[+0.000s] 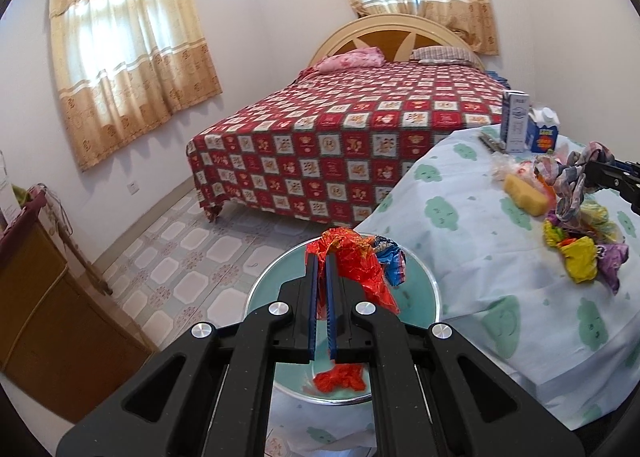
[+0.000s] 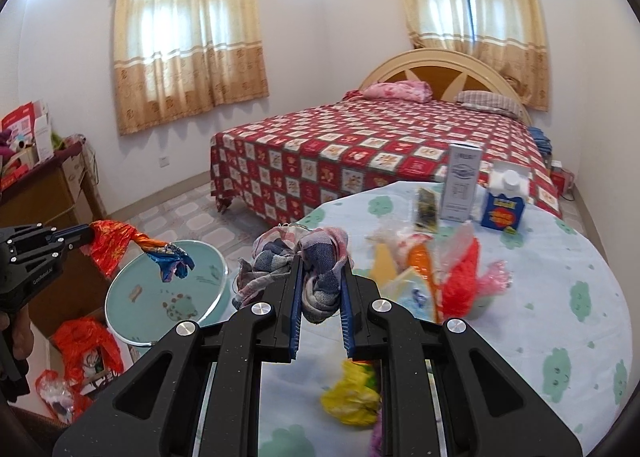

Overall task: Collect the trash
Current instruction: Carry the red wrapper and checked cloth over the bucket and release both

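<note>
Two pieces in hand, pile not cleared yet. Your left gripper is clamped tight on a red/blue wrapper, hanging over the teal bin beside the table; one red scrap looks to be in the bin already. Your right gripper is closed on a checked cloth, above the table. Left to go, approx.: yellow wrapper, red bag, sponge, cartons etc.
</note>
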